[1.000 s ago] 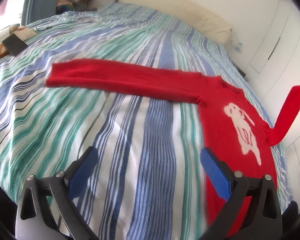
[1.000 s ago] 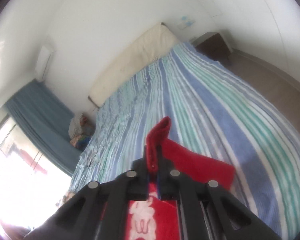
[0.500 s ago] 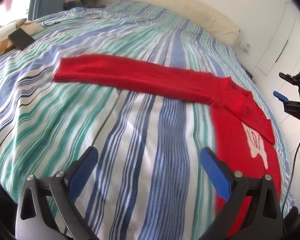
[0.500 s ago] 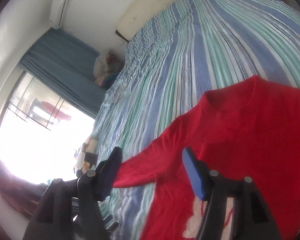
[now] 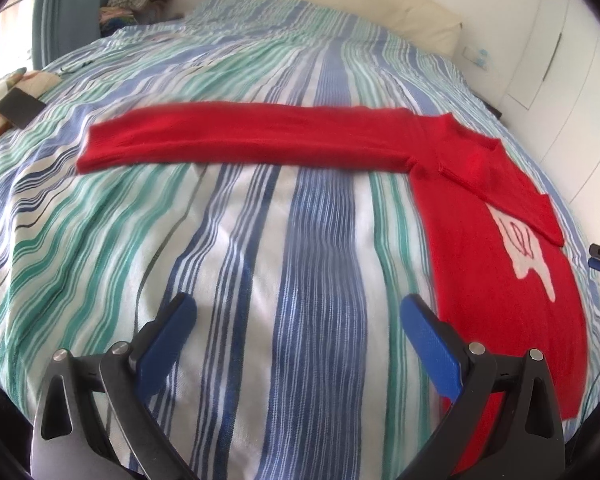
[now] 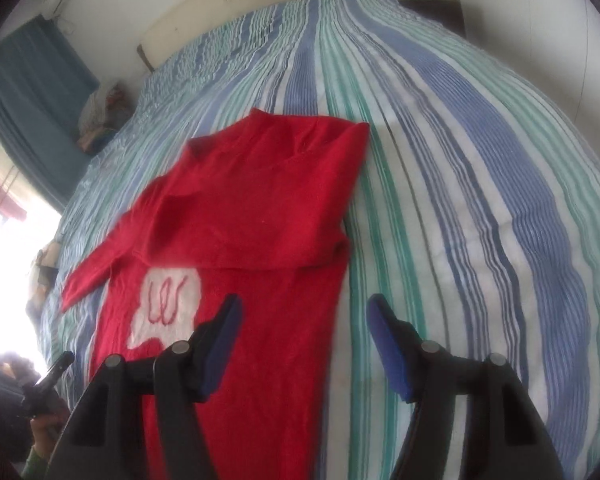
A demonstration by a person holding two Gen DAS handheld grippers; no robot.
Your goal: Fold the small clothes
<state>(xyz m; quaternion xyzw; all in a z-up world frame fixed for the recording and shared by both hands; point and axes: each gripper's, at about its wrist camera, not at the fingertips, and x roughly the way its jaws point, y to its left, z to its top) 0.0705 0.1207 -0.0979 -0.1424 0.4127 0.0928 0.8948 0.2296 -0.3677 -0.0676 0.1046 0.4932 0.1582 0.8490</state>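
My left gripper (image 5: 298, 322) and right gripper (image 6: 302, 320) both hang with jaws spread wide, holding nothing. The red sweater (image 6: 252, 208) lies flat on the striped bedspread (image 5: 220, 240), one sleeve (image 5: 244, 140) stretched toward the frame's left, the other folded across its chest.

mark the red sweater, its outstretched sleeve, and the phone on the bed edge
red sweater (image 6: 260, 208): right wrist view, folded-over upper body.
outstretched sleeve (image 5: 240, 140): left wrist view, mid-length of the flat sleeve.
phone (image 5: 18, 107): left wrist view, its dark face.
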